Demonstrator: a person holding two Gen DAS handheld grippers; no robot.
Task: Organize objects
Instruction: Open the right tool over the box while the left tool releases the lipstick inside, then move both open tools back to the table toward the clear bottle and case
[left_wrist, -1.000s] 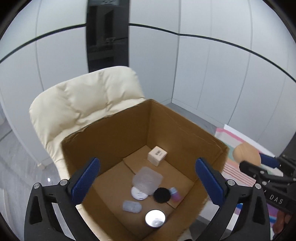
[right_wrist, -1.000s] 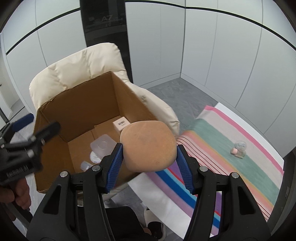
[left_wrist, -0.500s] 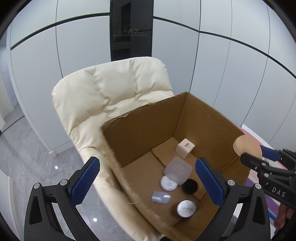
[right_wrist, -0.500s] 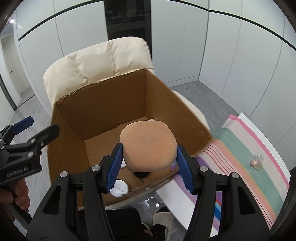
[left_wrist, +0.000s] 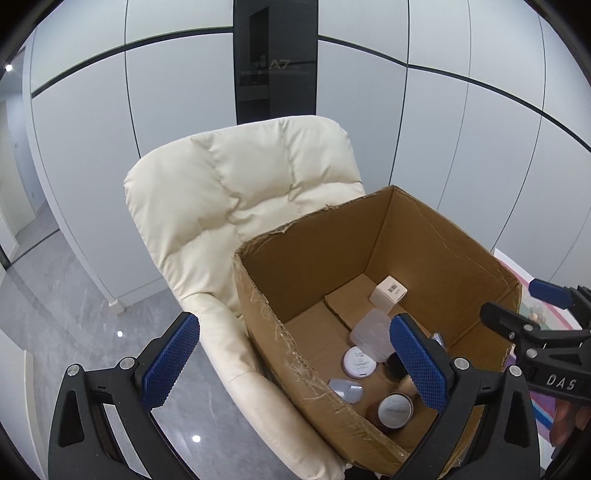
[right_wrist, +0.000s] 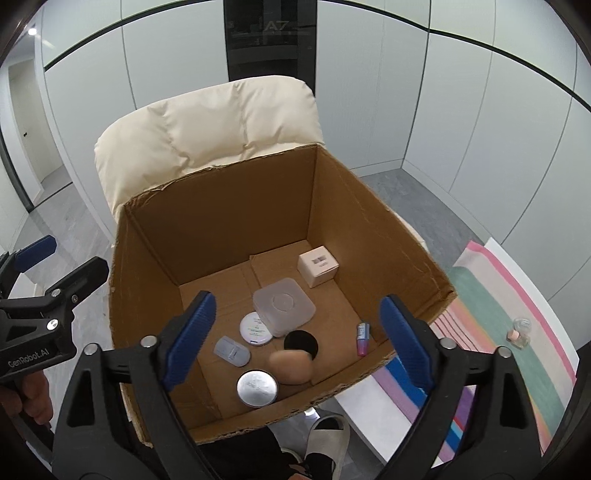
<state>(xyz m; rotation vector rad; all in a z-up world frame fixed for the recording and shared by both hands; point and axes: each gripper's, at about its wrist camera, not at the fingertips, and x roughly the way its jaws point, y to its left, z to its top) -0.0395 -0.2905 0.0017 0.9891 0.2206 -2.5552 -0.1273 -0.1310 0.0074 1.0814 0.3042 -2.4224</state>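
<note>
You are holding both grippers over the cardboard box (right_wrist: 369, 206) on the cream armchair (right_wrist: 207, 122). Your right gripper (right_wrist: 295, 317) is hanging with its jaws spread wide, having just been opening, and nothing is sitting between them. Your left gripper (left_wrist: 295, 354) is likewise gaping and carrying nothing. Directly below the right fingertips, the tan sponge (right_wrist: 290, 367) is lying on the box floor, touching the silver-lidded jar (right_wrist: 257, 388) and overlapping the black disc (right_wrist: 301, 341). It looks light and squashy, so it should tolerate a drop. Far right of your gripper, the small glass bottle (right_wrist: 520, 332) is waiting on the striped mat (right_wrist: 480, 295); it looks brittle and slick, so grip its body across the middle, gently.
</note>
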